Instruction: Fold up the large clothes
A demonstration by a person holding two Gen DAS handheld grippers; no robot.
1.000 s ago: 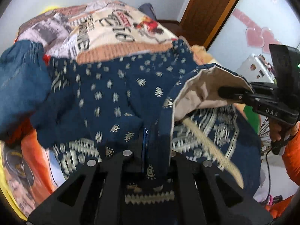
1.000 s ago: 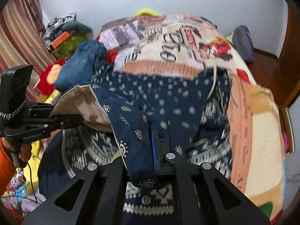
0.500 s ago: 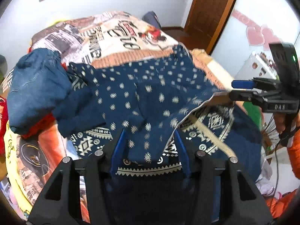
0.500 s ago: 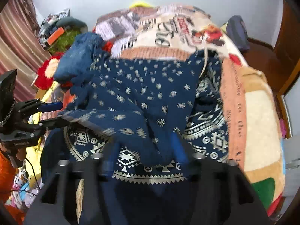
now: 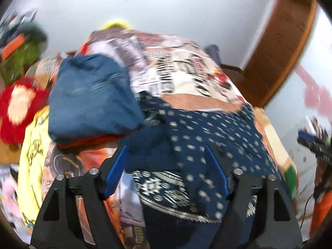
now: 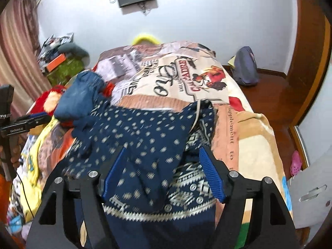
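A large navy garment with small white motifs and a patterned white border (image 5: 207, 137) (image 6: 141, 137) lies folded over on the bed. My left gripper (image 5: 166, 166) hovers above its near left edge, jaws opening, blue pads apart with nothing pressed between them. My right gripper (image 6: 164, 170) hangs over the garment's near edge, jaws also opening, and the cloth lies loose below the pads. The right gripper shows at the right edge of the left wrist view (image 5: 313, 143); the left one at the left edge of the right wrist view (image 6: 31, 120).
A folded blue denim piece (image 5: 91, 97) (image 6: 81, 91) lies on orange cloth at the garment's left. The bed carries a printed blanket (image 6: 176, 78). A red plush toy (image 5: 18, 105) and clutter sit left; a wooden door (image 5: 280, 47) and a dark bag (image 6: 245, 68) right.
Both grippers let go of the navy garment's folded edge, opened and rose. The fold dropped flat onto the garment. The left gripper also swung left, bringing the denim piece to the middle of its view.
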